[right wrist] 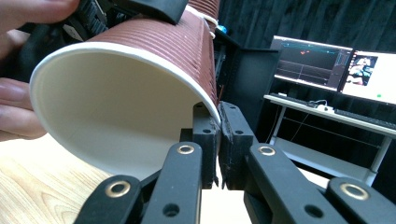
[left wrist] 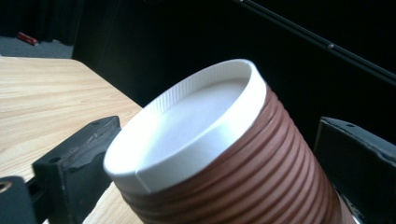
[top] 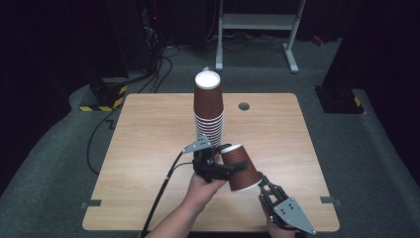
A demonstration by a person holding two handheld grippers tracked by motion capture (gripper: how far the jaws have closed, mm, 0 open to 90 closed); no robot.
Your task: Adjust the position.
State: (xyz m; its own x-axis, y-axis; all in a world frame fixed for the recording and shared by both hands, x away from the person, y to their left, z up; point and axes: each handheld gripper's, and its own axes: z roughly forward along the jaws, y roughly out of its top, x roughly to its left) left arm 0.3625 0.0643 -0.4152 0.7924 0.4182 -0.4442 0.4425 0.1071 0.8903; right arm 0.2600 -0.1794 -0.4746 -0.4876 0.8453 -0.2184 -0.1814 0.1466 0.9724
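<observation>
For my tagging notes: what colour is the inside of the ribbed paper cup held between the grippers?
White; the ribbed brown paper cup shows it best in the right gripper view.

cup [top: 239, 167]: brown ribbed paper | tilted, off table | rim pinched

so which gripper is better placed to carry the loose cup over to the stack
Right. The right gripper is pinched on the loose cup rim, while the left gripper jaws stand apart beside the cup wall.

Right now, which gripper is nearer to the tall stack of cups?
Left. The left gripper sits just in front of the stack of cups, jaws around the loose cup. The right gripper pinches that cup's rim, farther toward the table's near edge.
</observation>
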